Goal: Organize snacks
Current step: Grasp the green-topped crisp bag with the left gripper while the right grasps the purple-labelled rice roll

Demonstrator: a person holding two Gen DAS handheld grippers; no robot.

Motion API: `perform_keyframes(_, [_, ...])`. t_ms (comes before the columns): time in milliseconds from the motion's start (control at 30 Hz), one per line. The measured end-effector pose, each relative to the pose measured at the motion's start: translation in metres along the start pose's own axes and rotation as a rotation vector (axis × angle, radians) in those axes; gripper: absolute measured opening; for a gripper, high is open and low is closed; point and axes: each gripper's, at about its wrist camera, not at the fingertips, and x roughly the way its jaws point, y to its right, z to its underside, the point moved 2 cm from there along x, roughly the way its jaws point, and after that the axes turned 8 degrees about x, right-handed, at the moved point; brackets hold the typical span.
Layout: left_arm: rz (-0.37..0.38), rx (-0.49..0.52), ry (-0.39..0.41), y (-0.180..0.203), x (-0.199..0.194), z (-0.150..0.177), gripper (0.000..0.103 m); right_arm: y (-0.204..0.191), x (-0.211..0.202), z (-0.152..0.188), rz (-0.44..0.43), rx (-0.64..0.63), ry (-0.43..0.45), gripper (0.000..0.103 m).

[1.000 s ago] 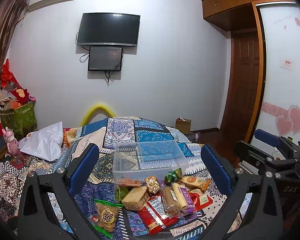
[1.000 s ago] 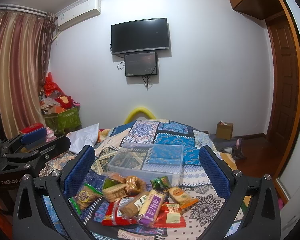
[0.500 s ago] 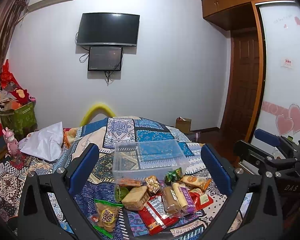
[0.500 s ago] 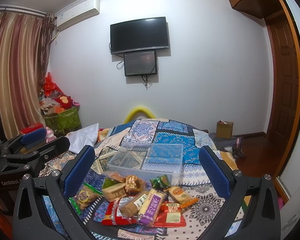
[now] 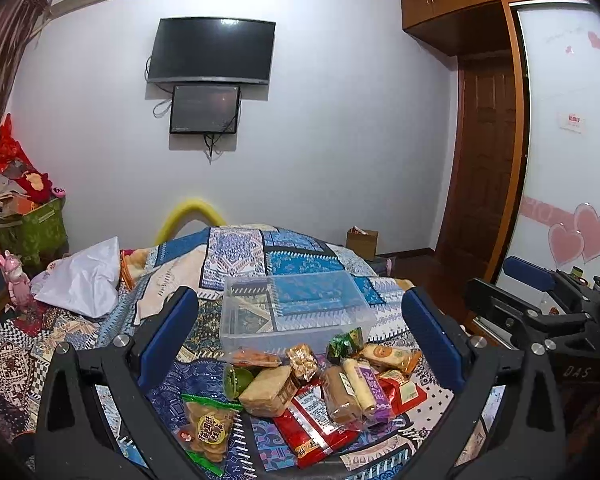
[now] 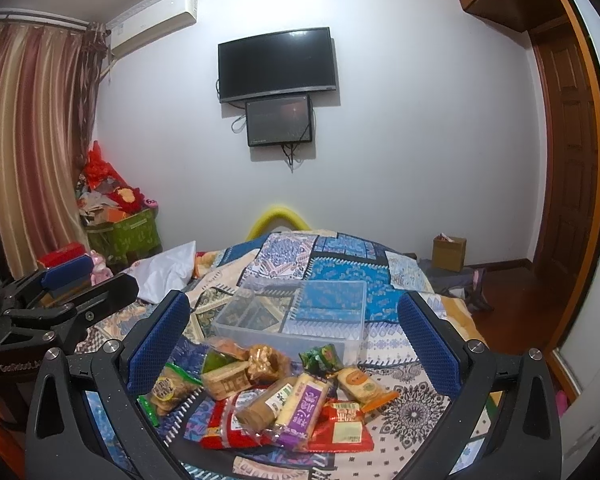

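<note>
A pile of wrapped snacks (image 5: 320,396) lies on a patterned bedspread, just in front of an empty clear plastic box (image 5: 296,312). The pile also shows in the right wrist view (image 6: 284,396), with the box (image 6: 292,320) behind it. Among the snacks are a red packet (image 5: 312,424), a purple-wrapped bar (image 5: 370,388) and a green-edged bag of biscuits (image 5: 208,430). My left gripper (image 5: 300,340) is open and empty, held above the pile. My right gripper (image 6: 294,340) is open and empty too, to the right of the left one.
The patterned bedspread (image 5: 240,260) covers the bed. A white pillow (image 5: 84,276) lies at the left. A green bin of clutter (image 6: 120,232) stands by the curtain. A cardboard box (image 6: 448,252) sits on the floor near the wooden door (image 5: 484,160).
</note>
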Motion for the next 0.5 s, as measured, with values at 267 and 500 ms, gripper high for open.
perform_keyframes(267, [0.0,-0.014,-0.103,-0.016,0.031,0.024,0.103,0.017,0.027,0.015,0.03,0.04,-0.087,0.103])
perform_keyframes(500, [-0.059,-0.053,-0.211,-0.043,0.064,0.062,0.103,0.042,0.06,0.041,0.045,0.076,-0.221,0.103])
